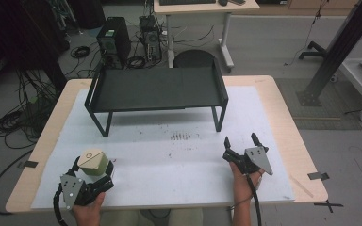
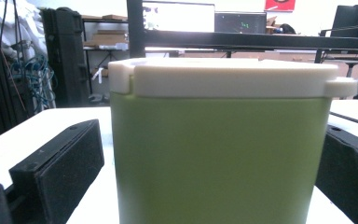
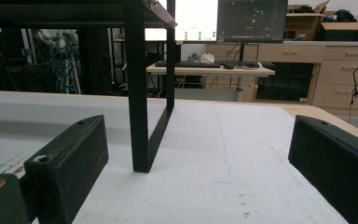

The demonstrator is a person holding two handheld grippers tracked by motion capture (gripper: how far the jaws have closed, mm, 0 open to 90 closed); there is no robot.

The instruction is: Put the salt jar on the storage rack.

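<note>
The green container (image 1: 93,163) with its cream lid (image 2: 223,76) stands upright near the front left of the white mat (image 1: 179,160), between the spread jaws of my left gripper (image 1: 95,173). The jaws flank it but I see gaps on both sides, so I'd close squarely on the green wall, below the lid's lip. My right gripper (image 1: 242,143) rests wide and empty, facing the black shelf (image 1: 156,89).
</note>
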